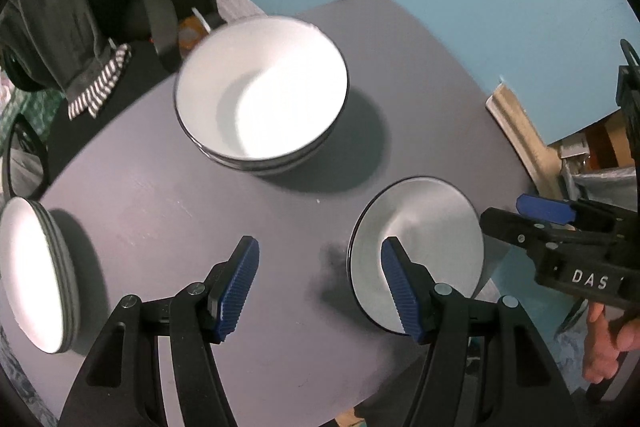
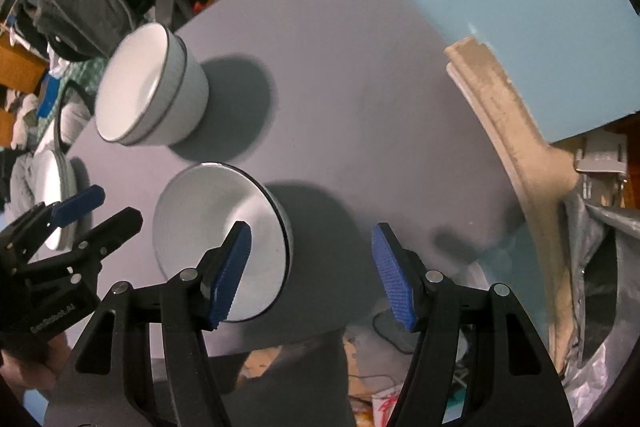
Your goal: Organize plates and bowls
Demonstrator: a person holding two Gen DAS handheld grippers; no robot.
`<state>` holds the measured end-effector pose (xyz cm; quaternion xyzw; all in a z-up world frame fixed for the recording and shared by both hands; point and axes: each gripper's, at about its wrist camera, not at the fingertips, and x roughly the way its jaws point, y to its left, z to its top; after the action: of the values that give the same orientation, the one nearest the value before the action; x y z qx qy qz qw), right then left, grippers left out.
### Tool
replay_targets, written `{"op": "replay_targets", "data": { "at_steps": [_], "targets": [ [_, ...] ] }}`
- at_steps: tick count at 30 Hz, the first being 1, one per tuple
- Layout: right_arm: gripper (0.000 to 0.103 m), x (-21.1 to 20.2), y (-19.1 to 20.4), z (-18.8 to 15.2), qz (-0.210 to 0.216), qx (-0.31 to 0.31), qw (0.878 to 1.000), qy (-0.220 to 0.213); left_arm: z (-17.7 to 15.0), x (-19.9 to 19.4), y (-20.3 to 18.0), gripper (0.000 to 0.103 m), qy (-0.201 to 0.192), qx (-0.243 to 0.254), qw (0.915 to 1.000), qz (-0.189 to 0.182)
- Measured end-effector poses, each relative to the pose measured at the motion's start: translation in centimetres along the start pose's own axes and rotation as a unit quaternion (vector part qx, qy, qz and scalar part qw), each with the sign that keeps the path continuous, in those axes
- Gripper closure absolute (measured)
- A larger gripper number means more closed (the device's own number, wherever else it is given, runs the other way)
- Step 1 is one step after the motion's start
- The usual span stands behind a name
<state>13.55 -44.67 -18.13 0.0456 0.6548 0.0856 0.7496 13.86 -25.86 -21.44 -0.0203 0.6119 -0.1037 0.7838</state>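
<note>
1. Bowls [image 1: 262, 95] sit nested at the middle of the table [image 1: 160, 207]; the left view looks into the white inside, while the right view shows their stacked walls from the side.
2. Plates [image 1: 34, 275] stacked at the table's left edge show fully only in the left view.
3. Small bowl [image 2: 222, 243] stands near the front edge, just beside the right gripper's [image 2: 310, 271] left finger.
4. Left gripper [image 1: 320, 287] and right gripper both hang with jaws wide apart, holding nothing.
5. Bare tabletop lies between the left gripper's fingers and right of the small bowl.
</note>
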Motion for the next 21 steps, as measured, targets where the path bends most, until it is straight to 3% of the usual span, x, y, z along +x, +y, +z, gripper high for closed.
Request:
{"op": "replay_targets", "data": {
  "at_steps": [9,14,21],
  "targets": [
    [0.039,2.5,0.6,-0.6,-0.003,-0.024,1.000,0.009,-0.7,2.9,-0.6,0.038,0.021,-0.007,0.9997,-0.001],
    [0.053,3.3,0.9,-0.9,0.001,-0.030,0.999,0.015,-0.7,3.9,-0.7,0.038,0.028,-0.015,0.9995,-0.007],
    [0.063,3.7,0.8,-1.1,0.010,-0.025,0.999,0.022,-0.8,5.1,-0.8,0.038,0.040,-0.017,0.9989,-0.016]
  ]
}}
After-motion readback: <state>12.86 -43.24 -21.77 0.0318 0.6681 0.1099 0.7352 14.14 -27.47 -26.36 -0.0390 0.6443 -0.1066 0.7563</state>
